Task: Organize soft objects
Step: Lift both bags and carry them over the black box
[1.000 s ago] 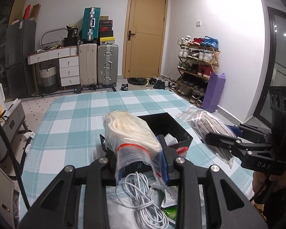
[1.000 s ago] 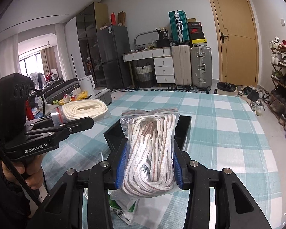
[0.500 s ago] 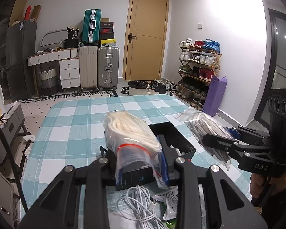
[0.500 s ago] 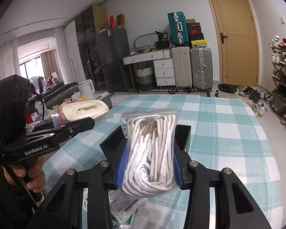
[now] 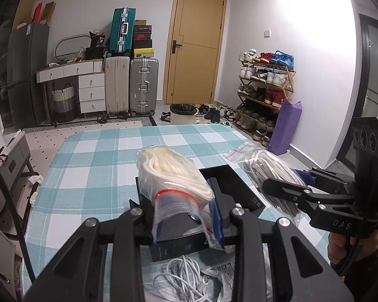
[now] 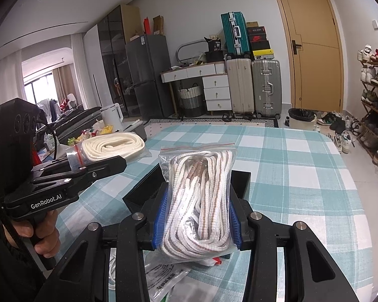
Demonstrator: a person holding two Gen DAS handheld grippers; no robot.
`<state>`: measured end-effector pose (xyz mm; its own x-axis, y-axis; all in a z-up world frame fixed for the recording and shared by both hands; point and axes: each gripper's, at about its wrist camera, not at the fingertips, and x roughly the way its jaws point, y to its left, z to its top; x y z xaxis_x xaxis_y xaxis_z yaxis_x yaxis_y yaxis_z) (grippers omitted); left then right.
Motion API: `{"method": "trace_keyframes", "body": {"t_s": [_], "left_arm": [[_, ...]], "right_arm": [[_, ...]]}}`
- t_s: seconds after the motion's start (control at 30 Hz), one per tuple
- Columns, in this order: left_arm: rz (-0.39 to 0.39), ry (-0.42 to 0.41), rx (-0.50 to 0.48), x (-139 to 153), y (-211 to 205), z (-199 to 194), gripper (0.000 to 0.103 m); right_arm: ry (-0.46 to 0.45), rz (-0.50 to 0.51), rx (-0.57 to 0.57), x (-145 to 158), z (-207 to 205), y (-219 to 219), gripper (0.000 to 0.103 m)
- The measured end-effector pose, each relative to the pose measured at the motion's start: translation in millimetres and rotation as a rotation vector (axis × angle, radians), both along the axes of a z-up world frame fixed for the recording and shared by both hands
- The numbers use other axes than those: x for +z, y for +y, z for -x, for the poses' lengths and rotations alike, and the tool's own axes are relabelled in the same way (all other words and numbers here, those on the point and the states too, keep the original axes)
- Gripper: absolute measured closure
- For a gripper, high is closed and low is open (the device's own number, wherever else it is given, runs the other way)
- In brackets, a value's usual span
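My left gripper [image 5: 182,210] is shut on a clear zip bag of cream rope [image 5: 171,173] and holds it above the black open box [image 5: 235,188] on the checked tablecloth [image 5: 93,166]. My right gripper [image 6: 197,214] is shut on a zip bag of white and brown rope [image 6: 201,196], held above the same box [image 6: 240,181]. In the left wrist view the right gripper's bag [image 5: 269,171] hangs to the right of the box. In the right wrist view the left gripper's bag [image 6: 113,147] is at the left.
White cables [image 5: 186,279] and flat plastic packets [image 6: 163,276] lie on the table's near edge, below both grippers. Beyond the table stand suitcases [image 5: 143,85], a door, a shoe rack [image 5: 264,93] and a bin [image 5: 182,113].
Both grippers have risen and drawn back a little with their bags. The box and cables now sit lower and further under the fingers.
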<state>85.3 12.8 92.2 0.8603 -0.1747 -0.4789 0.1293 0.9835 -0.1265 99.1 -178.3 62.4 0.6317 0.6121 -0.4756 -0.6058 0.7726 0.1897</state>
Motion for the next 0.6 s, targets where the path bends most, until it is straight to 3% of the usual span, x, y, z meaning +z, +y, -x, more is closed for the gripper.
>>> {"method": "trace_keyframes", "body": {"t_s": [0.6], "left_arm": [[-0.011,0.089,-0.010,-29,-7,-42,0.073]], "right_arm": [[0.077,0.046,0.011,-20,-41,16,0.061]]}}
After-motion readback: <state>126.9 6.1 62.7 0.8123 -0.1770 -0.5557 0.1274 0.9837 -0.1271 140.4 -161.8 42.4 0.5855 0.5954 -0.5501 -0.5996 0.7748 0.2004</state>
